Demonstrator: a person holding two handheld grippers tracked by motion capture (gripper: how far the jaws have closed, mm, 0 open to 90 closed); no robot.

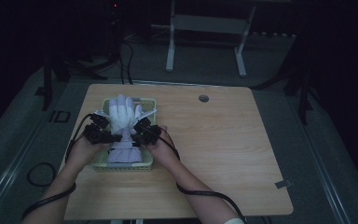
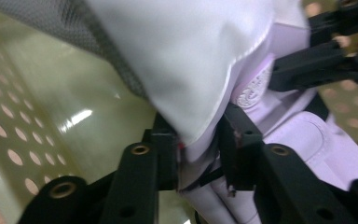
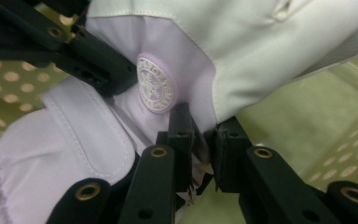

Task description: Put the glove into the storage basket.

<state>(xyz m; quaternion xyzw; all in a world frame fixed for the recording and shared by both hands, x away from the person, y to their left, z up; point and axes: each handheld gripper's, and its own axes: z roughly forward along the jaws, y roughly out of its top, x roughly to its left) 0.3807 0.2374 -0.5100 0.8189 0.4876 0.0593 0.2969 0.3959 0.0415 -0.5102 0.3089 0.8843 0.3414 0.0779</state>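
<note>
A white and pale lilac glove (image 1: 122, 122) lies fingers away from me over a yellow-green perforated basket (image 1: 147, 163) on the table's left half. My left gripper (image 1: 115, 137) pinches the glove's left side at the wrist; in the left gripper view its jaws clamp a fold of the glove (image 2: 200, 79). From the other side my right gripper (image 1: 135, 136) is shut on the glove's right wrist edge, beside a round embossed badge (image 3: 155, 84) on the glove (image 3: 261, 42). The left gripper (image 3: 116, 77) also shows at the upper left of the right gripper view.
The basket's dotted wall (image 2: 23, 135) and floor (image 3: 303, 112) surround the glove. The wooden table (image 1: 223, 154) stretches to the right, with a round cable hole (image 1: 203, 98) near its far edge. Cables trail off the front edge.
</note>
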